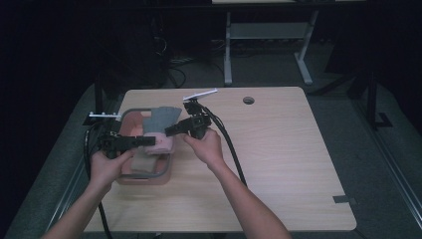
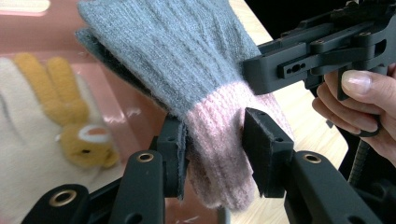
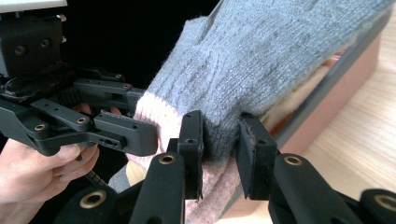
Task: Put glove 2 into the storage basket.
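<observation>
Glove (image 2: 187, 70), knit, light and limp: pink cuff is pinched between left tongs (image 2: 212, 154), grey palm between right tongs (image 3: 219, 154). Sag is expected; the cuff ribbing is judged the firmest hold.

Both forearms reach in from the near edge. The left hand-held gripper (image 1: 144, 141) points right, its jaws pinching knit fabric. The right hand-held gripper (image 1: 171, 131) points left, jaws likewise clamped, its tips just beside the left's.

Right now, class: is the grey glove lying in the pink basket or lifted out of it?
Lifted: the grey glove hangs above the pink basket, pinched at its pink cuff by both grippers.
</observation>
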### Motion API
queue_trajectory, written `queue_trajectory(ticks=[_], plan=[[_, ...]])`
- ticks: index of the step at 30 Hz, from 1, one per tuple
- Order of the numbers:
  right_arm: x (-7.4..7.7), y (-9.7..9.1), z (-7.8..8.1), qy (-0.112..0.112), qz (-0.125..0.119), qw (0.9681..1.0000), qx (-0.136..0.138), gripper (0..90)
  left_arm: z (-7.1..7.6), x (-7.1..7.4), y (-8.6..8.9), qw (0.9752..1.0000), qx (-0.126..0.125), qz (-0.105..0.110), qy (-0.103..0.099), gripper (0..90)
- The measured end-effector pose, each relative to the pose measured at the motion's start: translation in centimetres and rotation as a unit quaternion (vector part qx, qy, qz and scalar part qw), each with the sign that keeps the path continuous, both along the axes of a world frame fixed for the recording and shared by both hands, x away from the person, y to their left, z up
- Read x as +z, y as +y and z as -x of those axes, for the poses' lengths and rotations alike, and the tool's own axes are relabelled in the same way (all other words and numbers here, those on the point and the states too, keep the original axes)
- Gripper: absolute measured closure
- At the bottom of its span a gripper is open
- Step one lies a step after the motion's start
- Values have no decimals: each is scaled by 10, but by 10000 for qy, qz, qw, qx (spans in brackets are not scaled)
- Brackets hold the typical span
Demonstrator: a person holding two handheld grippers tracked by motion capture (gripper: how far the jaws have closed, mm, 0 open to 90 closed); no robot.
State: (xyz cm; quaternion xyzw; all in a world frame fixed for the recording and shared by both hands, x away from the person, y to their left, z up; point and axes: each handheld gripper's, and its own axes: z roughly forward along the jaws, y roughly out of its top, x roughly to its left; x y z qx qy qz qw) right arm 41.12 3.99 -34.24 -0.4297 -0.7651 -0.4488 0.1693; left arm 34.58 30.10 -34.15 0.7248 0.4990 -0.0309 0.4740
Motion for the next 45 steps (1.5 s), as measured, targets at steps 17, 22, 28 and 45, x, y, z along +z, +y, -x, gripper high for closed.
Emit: queue_trajectory(ticks=[17, 22, 28, 45], plan=[[-11, 33, -7, 108, 38, 9998, 150, 730, -1, -10, 28, 9998, 145, -44, 157, 606], [-18, 41, -10, 187, -19, 9996, 190, 729, -2, -15, 37, 9995, 194, -92, 238, 607], [-26, 50, -13, 246, 5, 9994, 237, 728, -4, -22, 45, 9990, 231, -101, 368, 607], [-50, 74, -22, 475, 234, 9980, 345, 727, -8, -42, 59, 9960, 396, -334, 725, 606]])
